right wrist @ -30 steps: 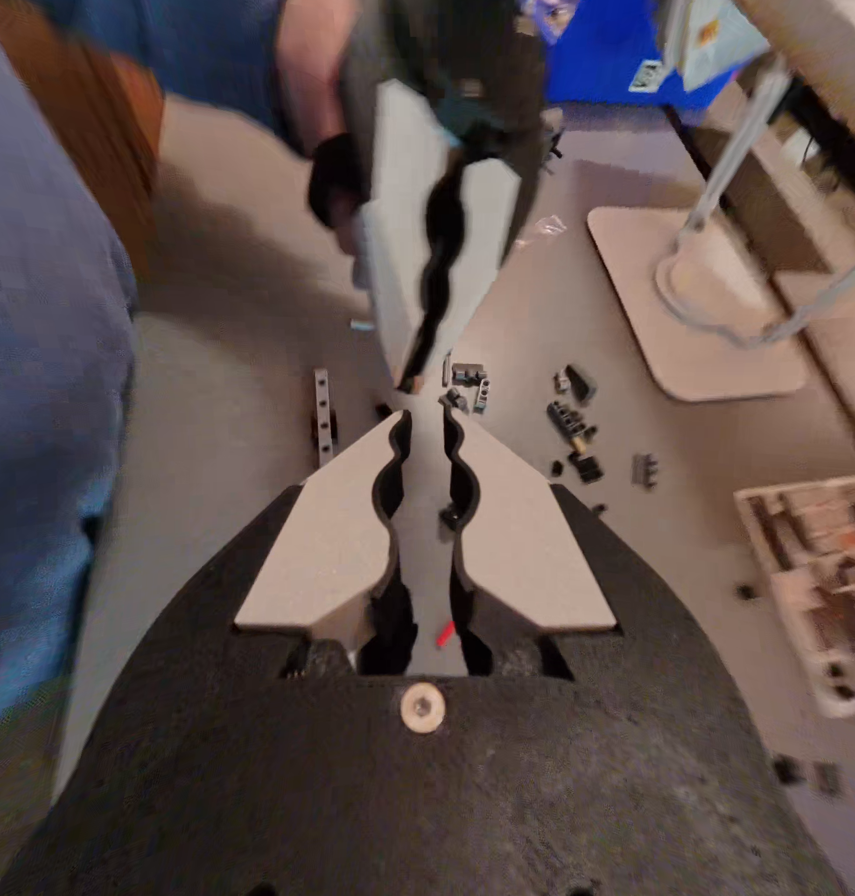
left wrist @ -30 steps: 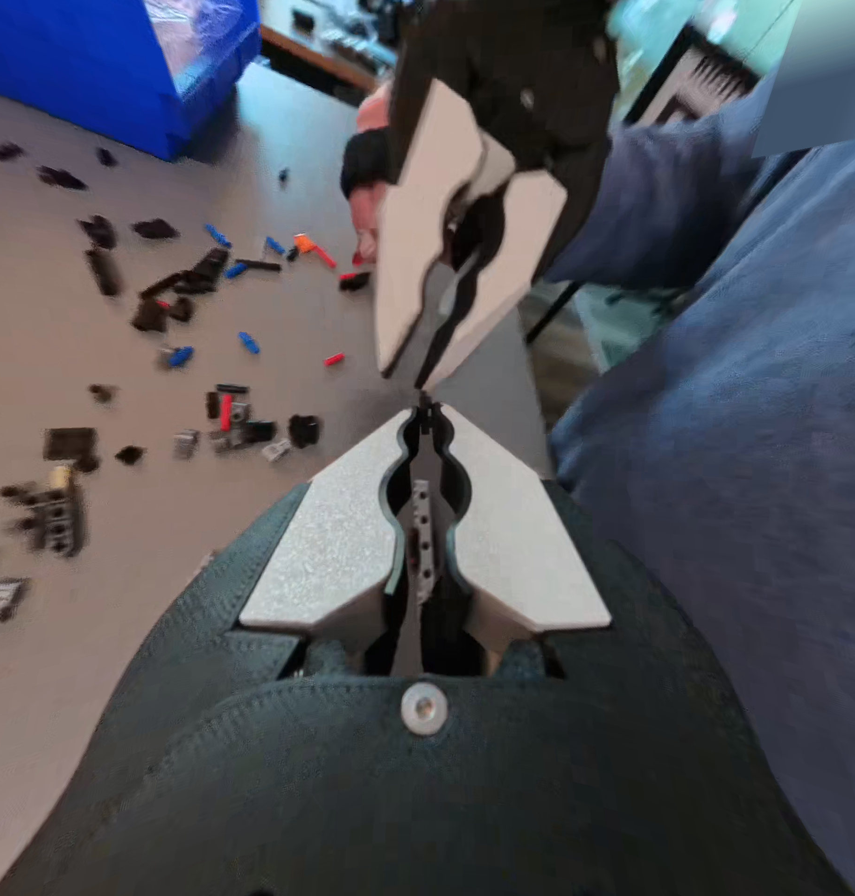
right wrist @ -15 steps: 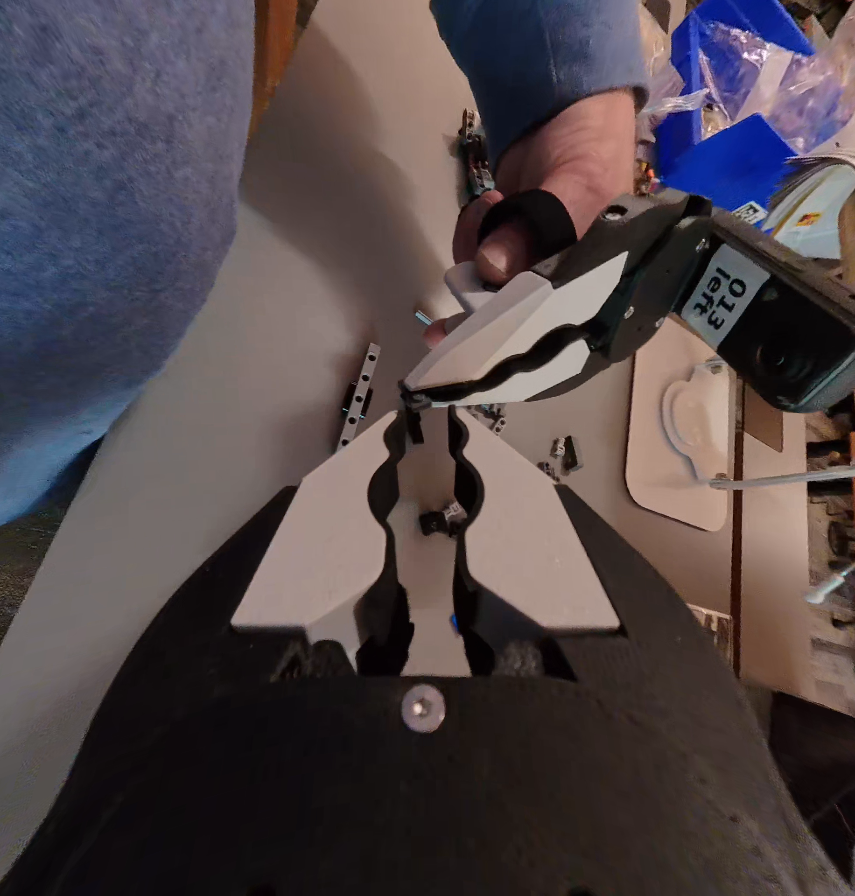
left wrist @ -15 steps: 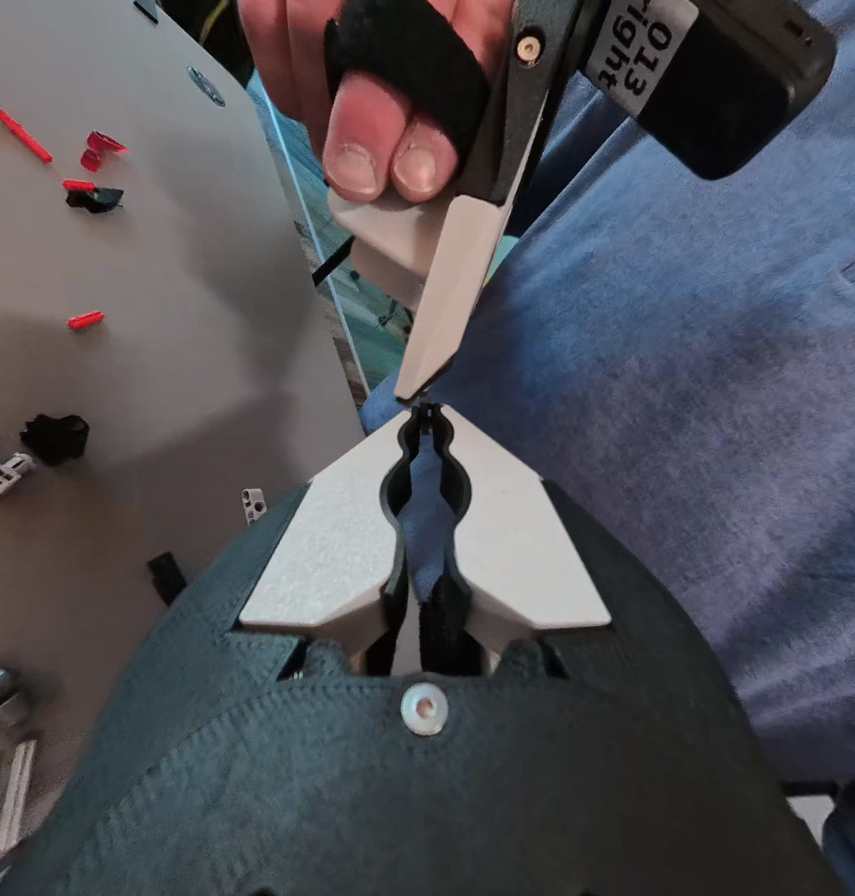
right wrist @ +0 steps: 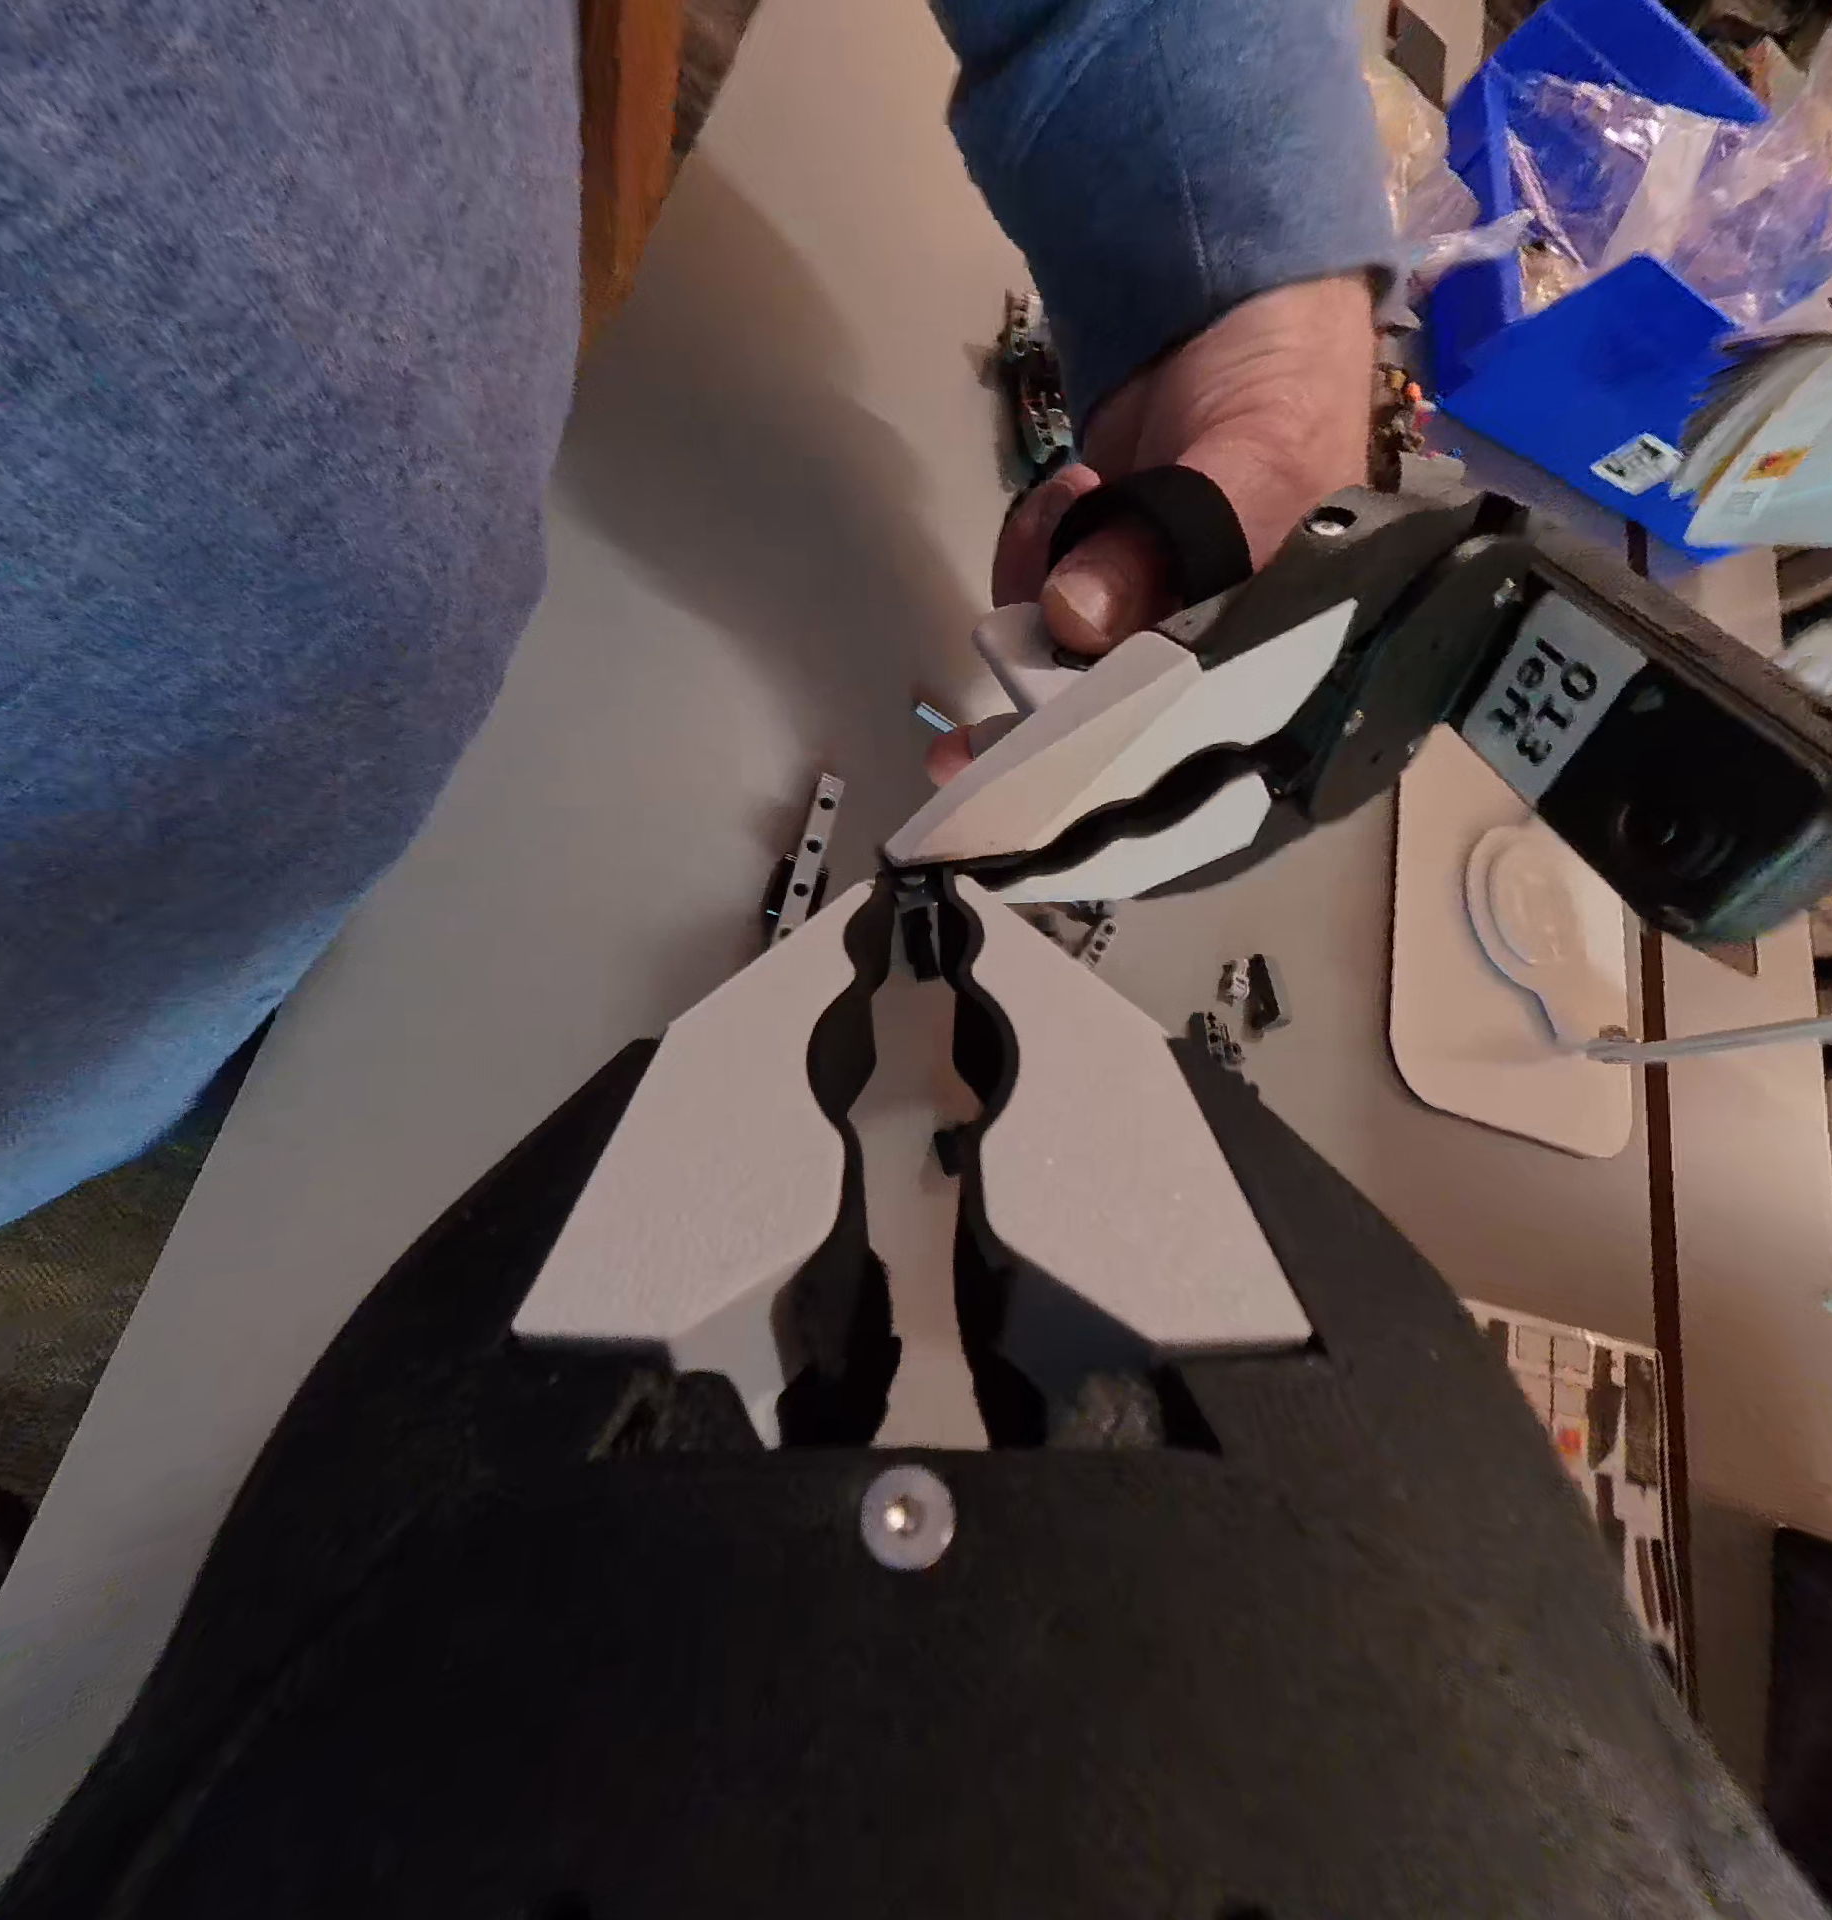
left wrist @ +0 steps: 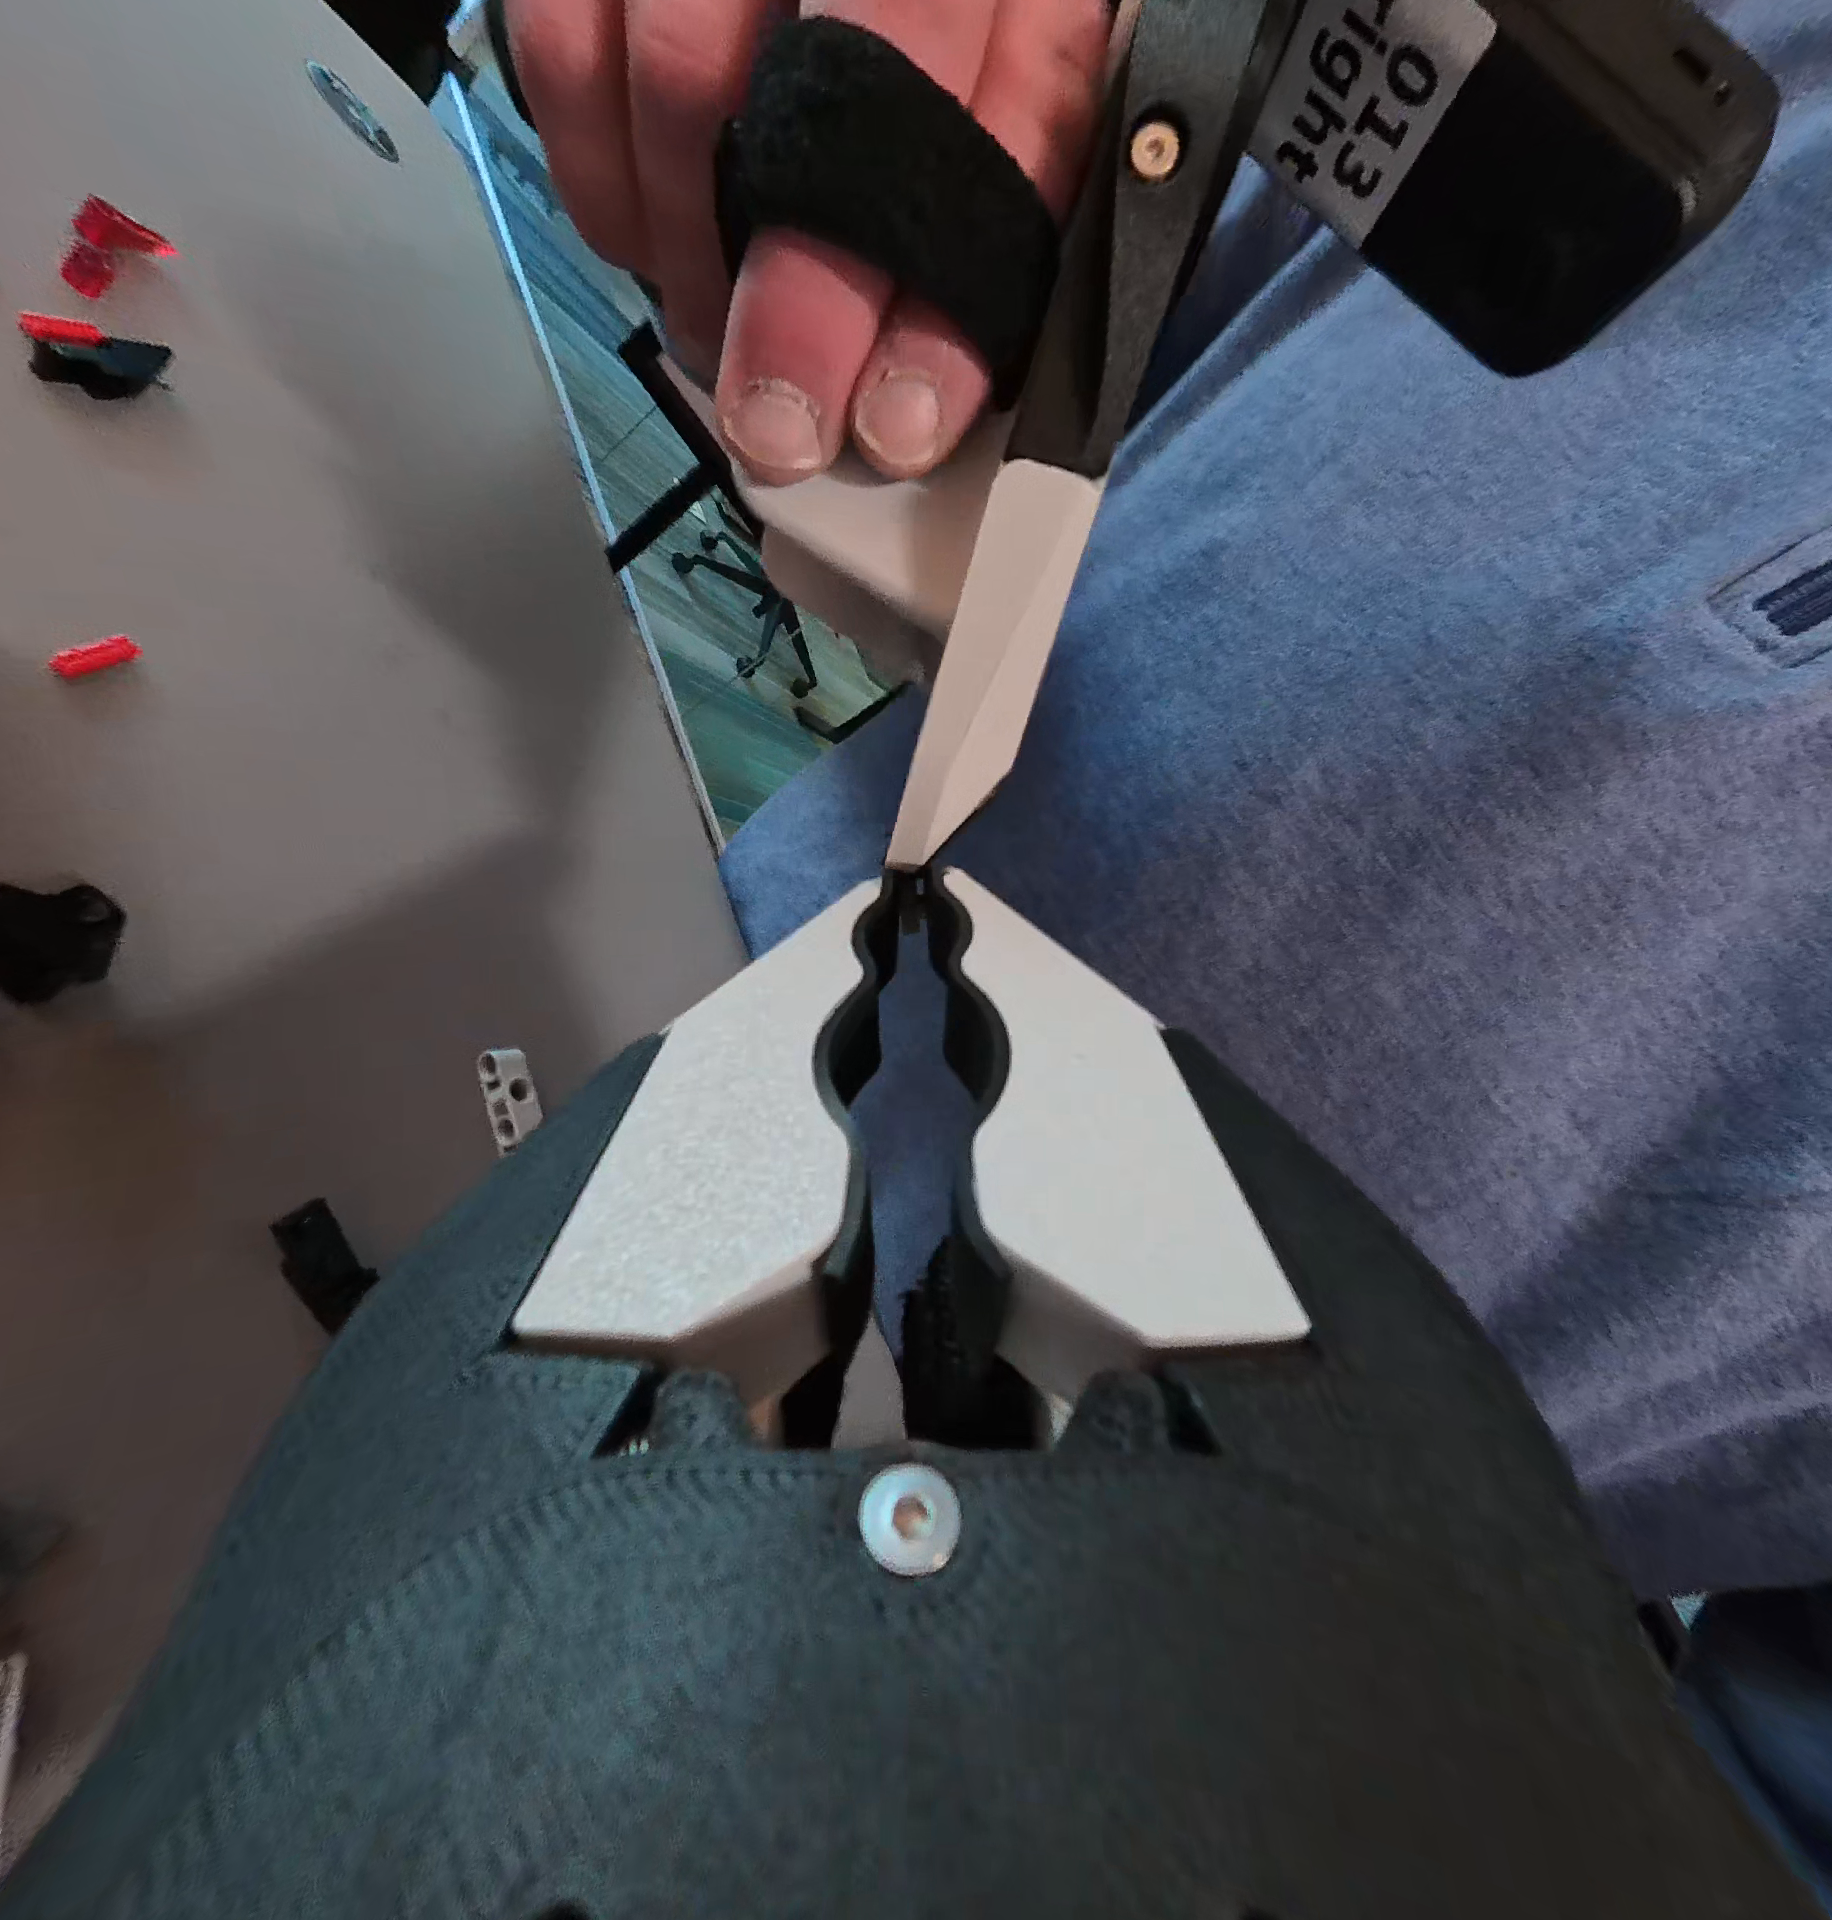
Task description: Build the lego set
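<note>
Left gripper [left wrist: 910, 896] pinching small dark piece [left wrist: 908, 914], right gripper [right wrist: 914, 888] clamping it too, loose bricks [right wrist: 1239, 992] beyond.

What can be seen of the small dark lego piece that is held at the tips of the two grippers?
The small dark lego piece looks like black plastic, narrow and oblong, with a lighter grey end. It is held in the air above the beige table, near the person's blue sweater. The right gripper is shut on it, fingertips pinching its sides. The left gripper meets its grey end from the side, also closed on it. In the left wrist view only a dark sliver shows. Finer details cannot be told.
</note>
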A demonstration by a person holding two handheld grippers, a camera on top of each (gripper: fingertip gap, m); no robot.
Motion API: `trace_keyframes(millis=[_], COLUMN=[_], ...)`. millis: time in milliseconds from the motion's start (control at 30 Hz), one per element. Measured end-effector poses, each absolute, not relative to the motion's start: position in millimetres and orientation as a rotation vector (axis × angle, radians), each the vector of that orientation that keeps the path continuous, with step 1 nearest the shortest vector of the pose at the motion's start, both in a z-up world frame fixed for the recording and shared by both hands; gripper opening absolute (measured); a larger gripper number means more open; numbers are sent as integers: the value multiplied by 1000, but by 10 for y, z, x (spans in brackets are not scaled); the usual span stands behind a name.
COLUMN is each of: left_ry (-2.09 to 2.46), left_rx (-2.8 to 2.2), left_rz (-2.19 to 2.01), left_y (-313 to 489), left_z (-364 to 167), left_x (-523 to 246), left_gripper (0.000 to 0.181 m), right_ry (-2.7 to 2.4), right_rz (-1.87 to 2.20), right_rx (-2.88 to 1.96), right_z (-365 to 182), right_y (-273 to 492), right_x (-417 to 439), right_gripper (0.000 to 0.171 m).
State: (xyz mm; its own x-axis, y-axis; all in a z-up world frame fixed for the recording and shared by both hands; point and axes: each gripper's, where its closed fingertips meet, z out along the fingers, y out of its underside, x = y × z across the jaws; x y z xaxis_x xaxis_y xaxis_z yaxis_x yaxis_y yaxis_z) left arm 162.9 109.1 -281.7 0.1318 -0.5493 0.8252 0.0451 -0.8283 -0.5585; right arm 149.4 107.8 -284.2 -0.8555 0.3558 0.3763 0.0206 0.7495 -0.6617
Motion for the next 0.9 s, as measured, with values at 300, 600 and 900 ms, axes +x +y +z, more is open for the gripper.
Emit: trace_keyframes(millis=[300,600,900], left_ry=[268,235,158], left_rx=[-2008,-2140,-2222], left_rz=[-1443,-925,-695], left_y=[1385,1299,1102], left_z=[-2881,-3023,-3264], left_x=[1329,1107,1030], left_gripper=[24,26,23], right_ry=[-2377,-2283,-2199], right_rz=[965,943,899], right_rx=[-571,-924,-1208], right_z=[-2926,-3239,-3622], right_y=[1333,1632,1717], right_x=[1357,1413,1485], right_gripper=[5,5,5])
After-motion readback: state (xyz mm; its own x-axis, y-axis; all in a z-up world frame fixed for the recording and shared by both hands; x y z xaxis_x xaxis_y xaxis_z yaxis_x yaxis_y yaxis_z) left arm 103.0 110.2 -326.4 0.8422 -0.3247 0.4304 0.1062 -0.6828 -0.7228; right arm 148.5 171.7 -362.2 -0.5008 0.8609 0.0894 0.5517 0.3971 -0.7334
